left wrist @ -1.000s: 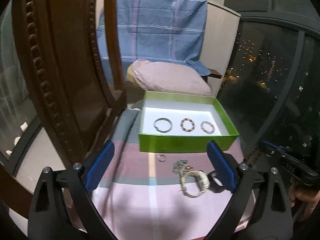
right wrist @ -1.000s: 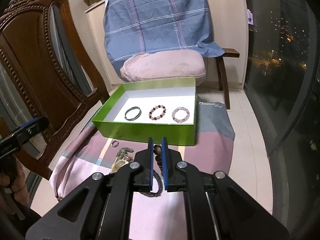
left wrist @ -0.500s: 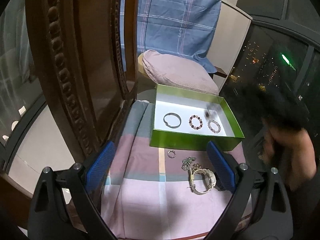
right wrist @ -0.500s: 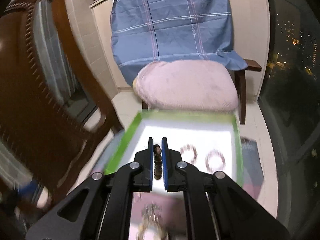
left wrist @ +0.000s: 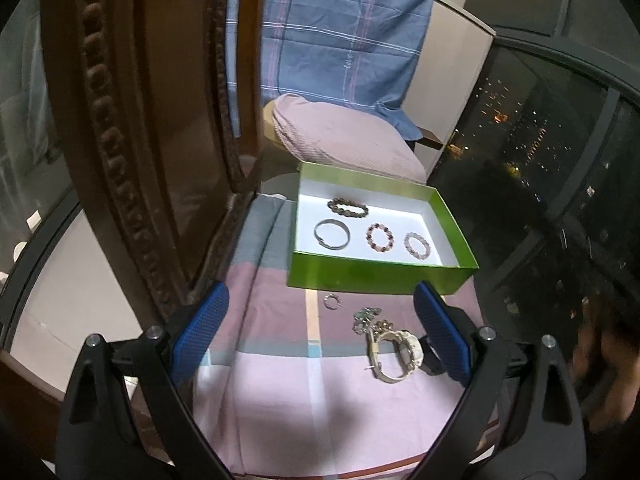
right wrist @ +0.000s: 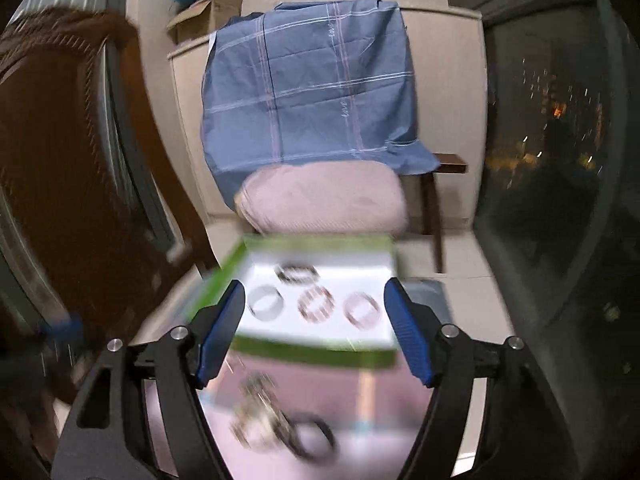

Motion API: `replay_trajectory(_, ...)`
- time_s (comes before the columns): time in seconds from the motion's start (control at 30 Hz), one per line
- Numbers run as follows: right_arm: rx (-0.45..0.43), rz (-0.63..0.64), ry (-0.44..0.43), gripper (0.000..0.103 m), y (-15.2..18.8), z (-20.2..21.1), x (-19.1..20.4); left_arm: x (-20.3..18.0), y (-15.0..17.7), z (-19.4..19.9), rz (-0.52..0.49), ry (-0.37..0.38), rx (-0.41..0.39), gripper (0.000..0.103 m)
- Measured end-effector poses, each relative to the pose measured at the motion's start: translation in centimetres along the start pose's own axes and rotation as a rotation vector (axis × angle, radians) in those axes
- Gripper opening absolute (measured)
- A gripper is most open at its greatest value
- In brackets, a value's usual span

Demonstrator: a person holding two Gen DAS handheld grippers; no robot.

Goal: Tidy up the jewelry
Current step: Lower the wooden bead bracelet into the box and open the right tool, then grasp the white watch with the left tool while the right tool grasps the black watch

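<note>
Left gripper (left wrist: 320, 320): jaws spread wide, nothing held between them. Ahead of it, a green box (left wrist: 380, 276) is seen on a striped cloth (left wrist: 280, 380), white inside.

Four bracelets lie in the box. A dark beaded bracelet (left wrist: 347, 207) sits toward the far wall. Nearer the gripper a row is noted: metal bangle (left wrist: 332, 234), red-brown beaded bracelet (left wrist: 380, 237), pale beaded bracelet (left wrist: 417, 245).

Between the box and the left gripper, loose pieces remain on the cloth: a small ring (left wrist: 331, 302), a tangle of chain (left wrist: 370, 320), and a cream watch (left wrist: 398, 354) just beside the right-hand finger.

Right gripper (right wrist: 314, 330): jaws opening, nothing between them. The picture is blurred by motion. The box (right wrist: 312, 350) lies just beyond its fingertips, bracelets visible inside. The loose pile (right wrist: 280, 428) is seen below, between the fingers' bases; details cannot be told.
</note>
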State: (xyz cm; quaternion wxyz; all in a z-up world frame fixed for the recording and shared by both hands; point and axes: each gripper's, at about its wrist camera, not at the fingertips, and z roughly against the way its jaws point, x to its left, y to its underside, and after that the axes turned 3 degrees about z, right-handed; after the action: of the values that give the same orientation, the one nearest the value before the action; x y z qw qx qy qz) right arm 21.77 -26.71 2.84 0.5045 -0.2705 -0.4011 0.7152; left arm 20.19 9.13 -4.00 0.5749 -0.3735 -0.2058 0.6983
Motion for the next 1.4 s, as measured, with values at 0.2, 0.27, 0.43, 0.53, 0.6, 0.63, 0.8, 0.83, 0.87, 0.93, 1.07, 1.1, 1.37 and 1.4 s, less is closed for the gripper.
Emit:
replay_trajectory(0.2, 0.106, 0.073, 0.013, 0.071, 7.3, 1.6, 0.3, -2.6, 1.5, 0.2, -0.081, 0.005, -0.001, 0.092)
replay_trajectory(0.27, 0.113, 0.090, -0.001, 0.071, 8.1, 1.6, 0.5, -3.5, 2.4, 0.0, -0.121, -0.011, -0.004, 0.092)
replay_trajectory(0.43, 0.098, 0.098, 0.005, 0.071, 8.5, 2.8, -0.3, -4.8, 3.5, -0.8, -0.158, -0.029, 0.025, 0.092)
replay_trajectory(0.53, 0.084, 0.079, 0.004, 0.071, 8.5, 3.4, -1.0, -5.4, 3.8, -1.3, -0.179, -0.035, 0.036, 0.092)
replay_trajectory(0.6, 0.087, 0.067, -0.001, 0.071, 8.3, 3.2, -1.3, -5.6, 4.1, -1.6, -0.188, -0.040, 0.042, 0.092)
replay_trajectory(0.63, 0.086, 0.065, -0.004, 0.071, 8.3, 3.2, -1.4, -5.8, 4.2, -1.9, -0.189, -0.040, 0.047, 0.092)
replay_trajectory(0.8, 0.090, 0.070, -0.007, 0.071, 8.5, 3.2, -1.3, -6.7, 5.0, -2.7, -0.222, -0.032, 0.079, 0.092)
replay_trajectory(0.83, 0.095, 0.067, -0.008, 0.071, 8.6, 3.1, -1.5, -6.9, 5.3, -3.0, -0.232, -0.030, 0.089, 0.092)
replay_trajectory(0.87, 0.099, 0.065, -0.008, 0.071, 8.6, 3.1, -1.5, -7.1, 5.7, -3.5, -0.245, -0.035, 0.103, 0.092)
replay_trajectory(0.93, 0.101, 0.059, -0.008, 0.071, 8.5, 3.0, -1.7, -7.5, 6.6, -4.7, -0.258, -0.037, 0.142, 0.092)
replay_trajectory(1.07, 0.107, 0.061, -0.012, 0.071, 8.5, 2.8, -1.4, -8.3, 8.9, -7.8, -0.293, -0.038, 0.226, 0.092)
replay_trajectory(1.1, 0.111, 0.063, -0.015, 0.070, 8.5, 2.7, -1.4, -8.5, 9.3, -8.4, -0.303, -0.044, 0.238, 0.091)
replay_trajectory(1.37, 0.139, 0.067, -0.024, 0.070, 8.8, 1.9, -1.2, -9.0, 10.6, -12.6, -0.287, -0.053, 0.310, 0.088)
replay_trajectory(1.4, 0.142, 0.069, -0.023, 0.071, 8.9, 1.8, -1.2, -9.0, 10.5, -12.9, -0.278, -0.053, 0.314, 0.086)
